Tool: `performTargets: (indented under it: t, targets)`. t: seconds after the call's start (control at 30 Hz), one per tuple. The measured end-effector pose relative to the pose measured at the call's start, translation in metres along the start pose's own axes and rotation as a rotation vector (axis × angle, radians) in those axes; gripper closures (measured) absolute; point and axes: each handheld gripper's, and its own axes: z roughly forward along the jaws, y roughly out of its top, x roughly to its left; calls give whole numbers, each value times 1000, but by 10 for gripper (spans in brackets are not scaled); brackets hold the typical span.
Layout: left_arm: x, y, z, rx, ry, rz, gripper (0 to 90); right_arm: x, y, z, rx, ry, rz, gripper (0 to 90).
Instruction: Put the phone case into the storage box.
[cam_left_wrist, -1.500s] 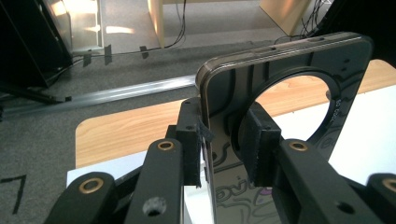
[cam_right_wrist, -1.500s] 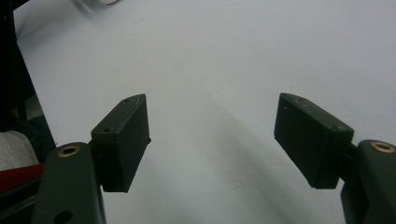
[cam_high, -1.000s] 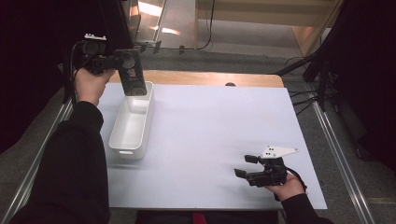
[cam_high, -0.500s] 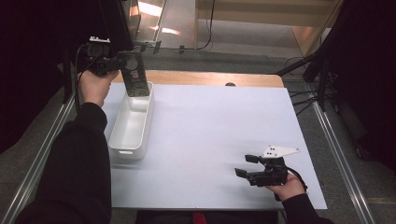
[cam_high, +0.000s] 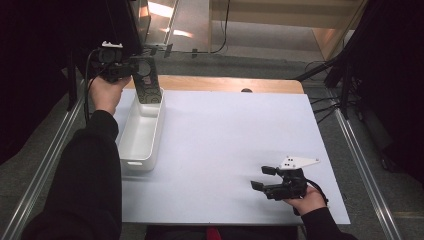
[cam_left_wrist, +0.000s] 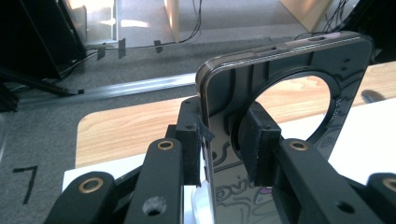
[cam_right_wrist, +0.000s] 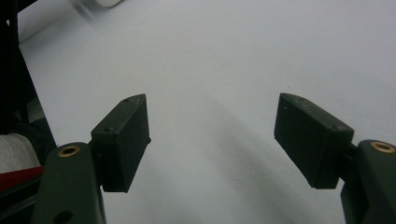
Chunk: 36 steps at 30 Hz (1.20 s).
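Above the white bin (cam_high: 141, 135), left gripper (cam_high: 131, 72) fingers clamp a phone case (cam_high: 147, 82); right gripper (cam_high: 260, 179) fingers apart.

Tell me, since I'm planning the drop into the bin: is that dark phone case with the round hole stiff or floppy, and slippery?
The phone case probably is fairly stiff: clamped low by the left gripper, it stands upright without sagging. Its glossy surface suggests it may slip. Thin and hollowed by a hole, it likely is light and could tip inside the white bin.

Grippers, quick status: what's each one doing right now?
Left gripper: shut on the dark phone case, held above the far end of the white tray.
Right gripper: open, holding nothing, above the white table.
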Motion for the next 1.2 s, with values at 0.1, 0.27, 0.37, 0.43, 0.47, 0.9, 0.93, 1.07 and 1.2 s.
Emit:
performTargets:
  t: [0.1,0.27,0.37,0.43,0.47,0.9,0.93,1.07,1.2]
  targets:
    - [0,-2,3,10,5,6,710,0,0,0,1,0,1,258]
    - [1,-5,8,1,7,-1,709,0,0,0,1,0,3,258]
    - [3,-8,11,5,7,-6,709,0,0,0,-1,-1,3,258]
    - [4,-11,14,7,2,-10,709,-1,0,-1,-1,-4,5,258]
    - [4,-12,15,7,3,-9,709,-1,0,0,-1,-4,6,258]
    - [7,-28,28,23,-4,-29,708,-2,0,1,5,-3,14,258]
    - [7,-28,28,23,-3,-28,707,-2,0,1,4,-4,14,258]
    - [7,-31,30,23,-2,-18,707,-2,0,1,5,-6,15,257]
    - [7,-33,32,22,-7,-13,705,-2,0,2,8,-6,11,258]
